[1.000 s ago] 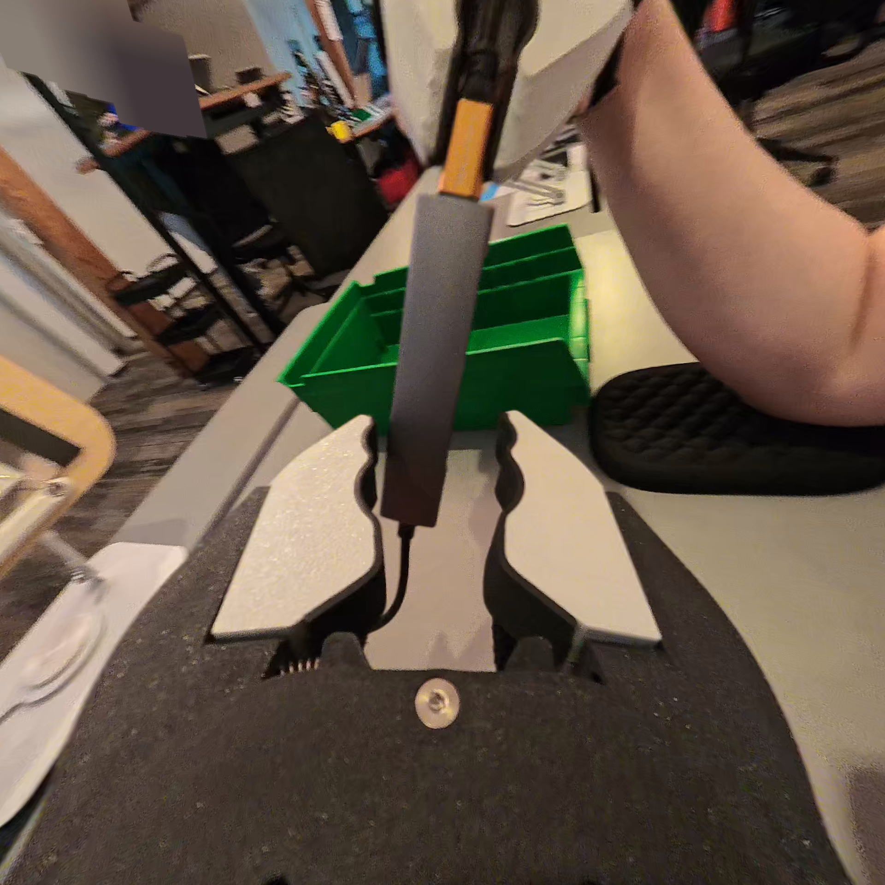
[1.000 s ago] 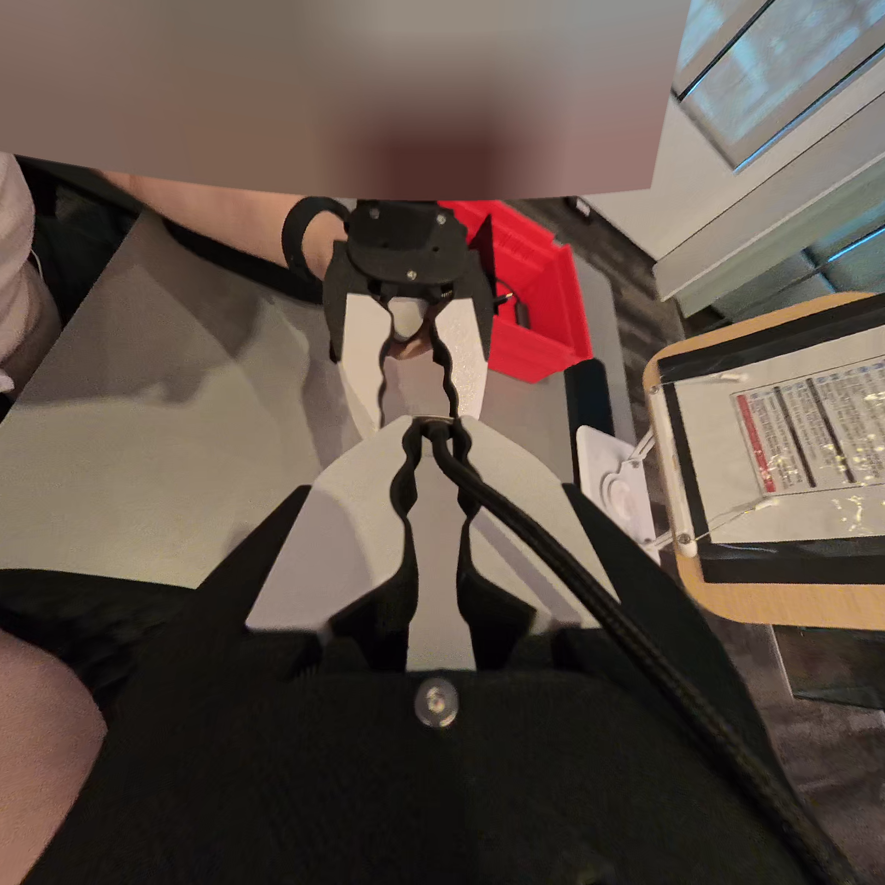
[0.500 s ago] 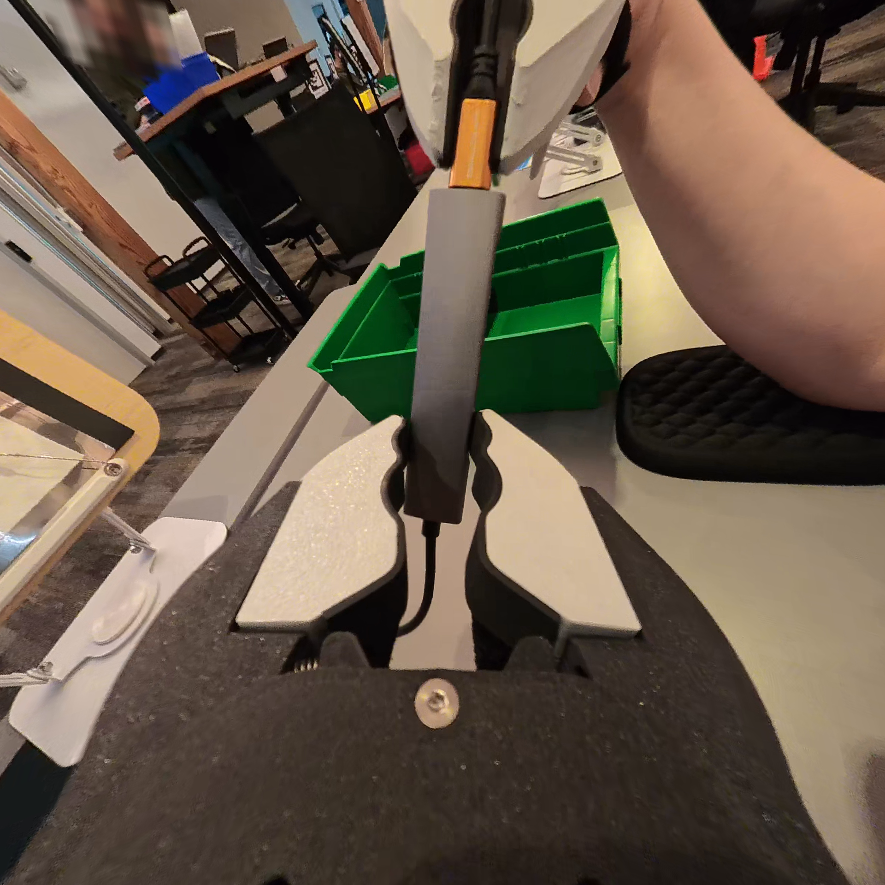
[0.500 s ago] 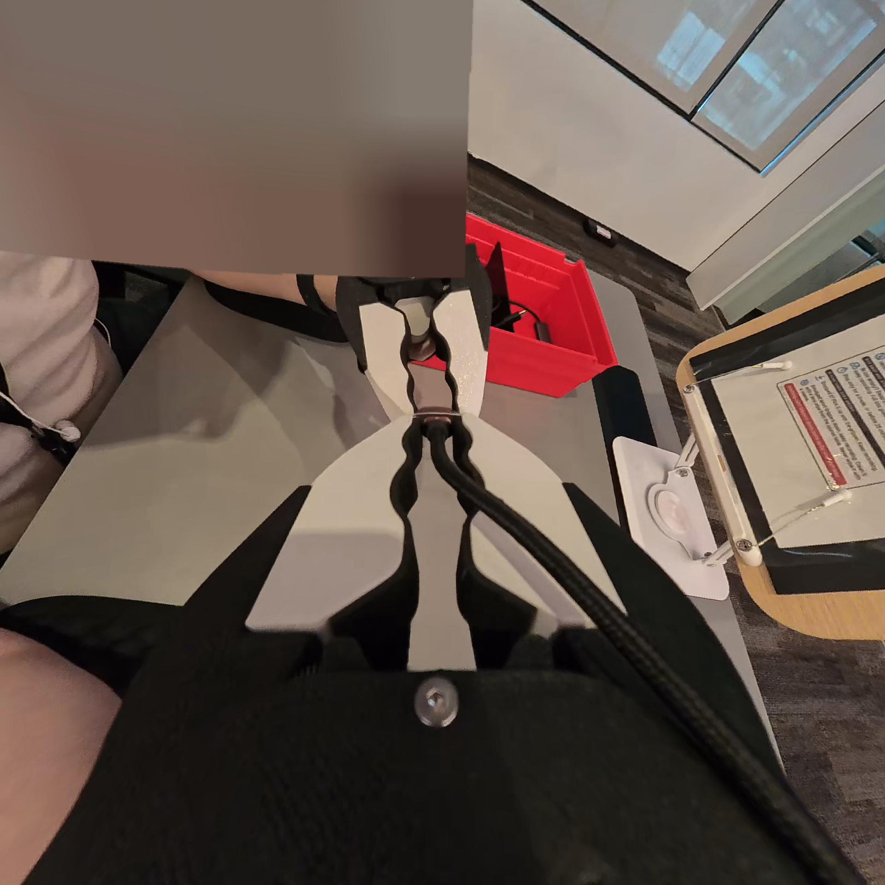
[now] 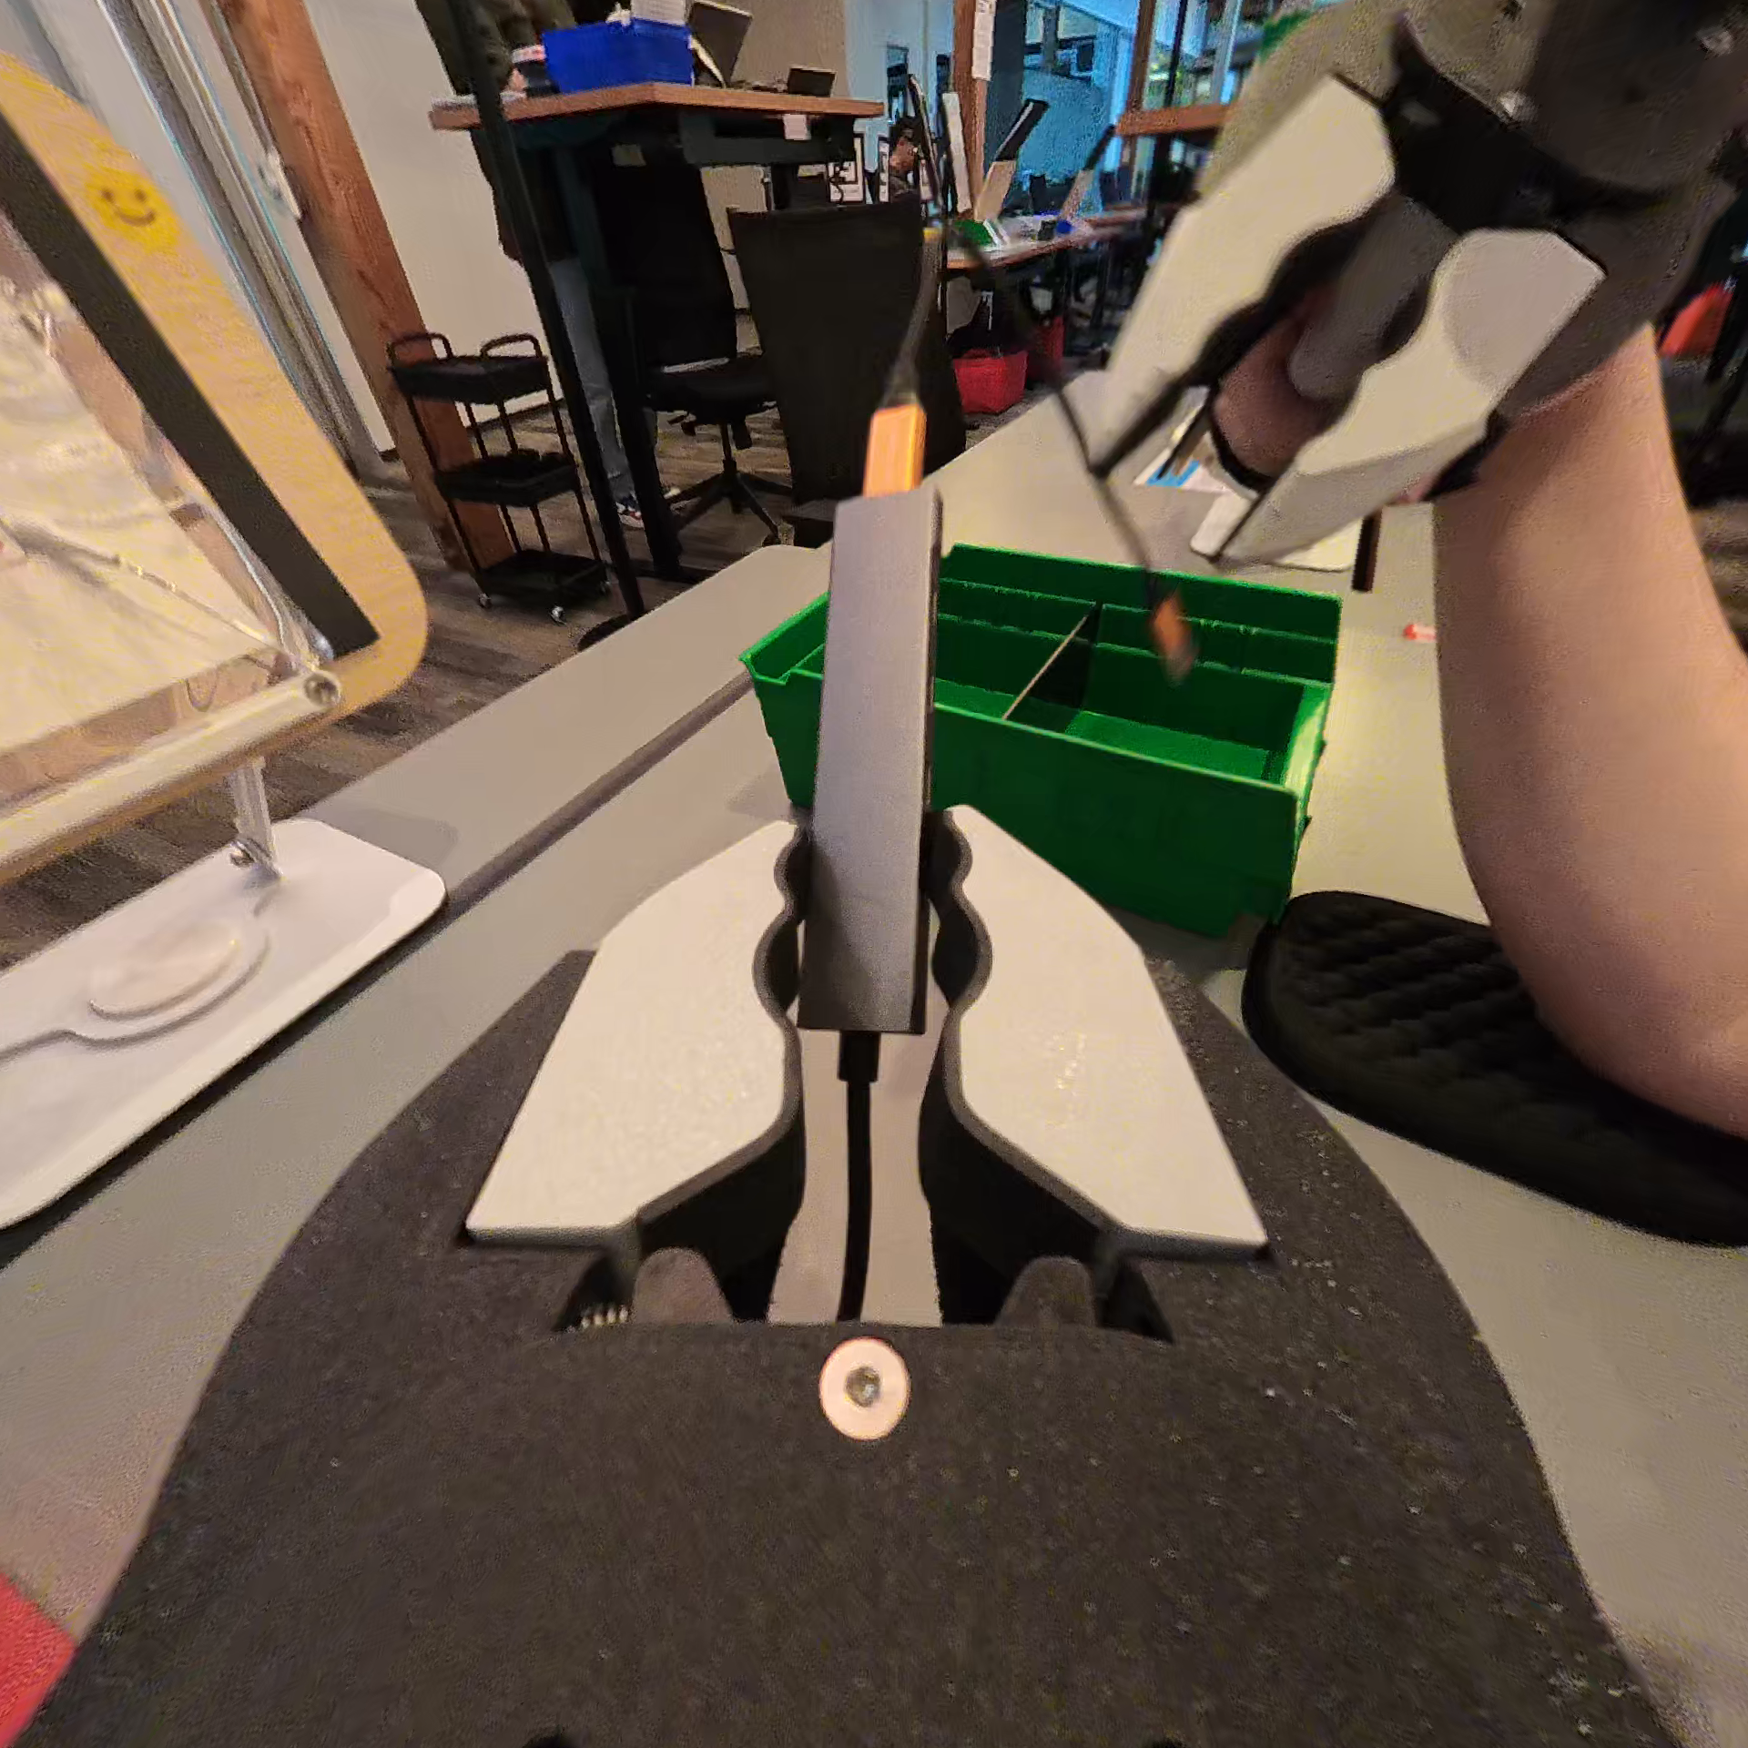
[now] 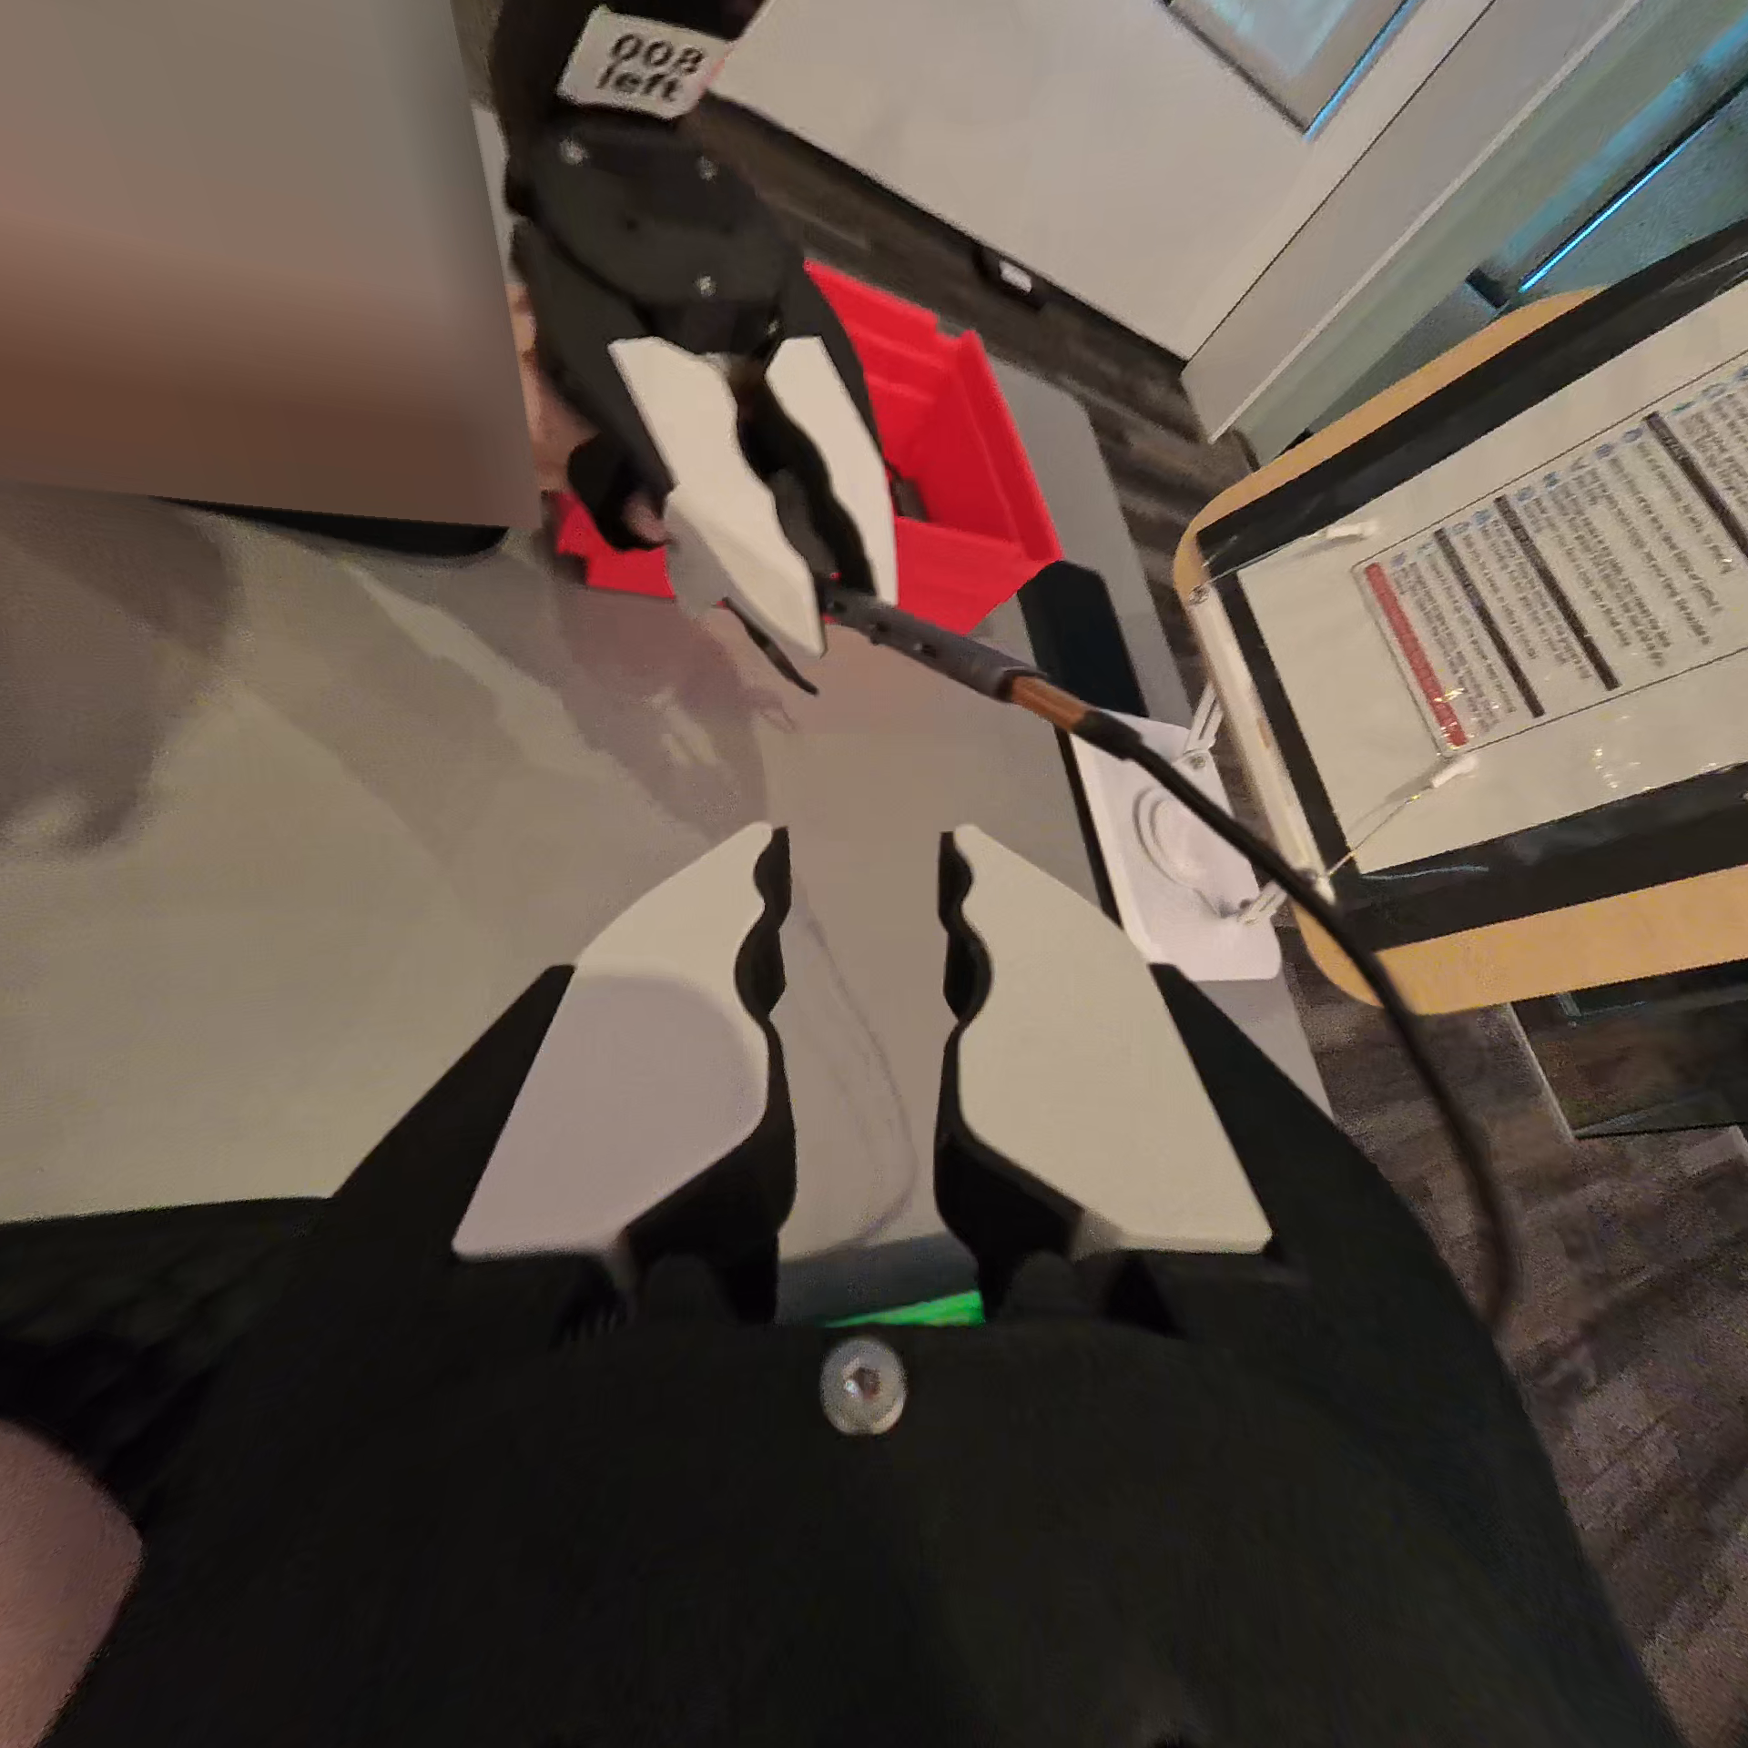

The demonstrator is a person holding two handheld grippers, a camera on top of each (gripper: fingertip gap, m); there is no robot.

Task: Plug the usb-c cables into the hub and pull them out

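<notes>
while my left gripper (image 5: 865, 932) clamped the hub (image 5: 875, 757) | right gripper (image 6: 861, 932) gaped empty | orange-tipped cable (image 5: 894, 449) seated — unplugging remained

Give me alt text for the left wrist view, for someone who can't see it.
The left tool grips a dark gray hub upright, an orange-tipped cable plugged into its top end. Behind it a green bin sits on the gray table; upper right, the open right tool hangs above the bin.
</notes>
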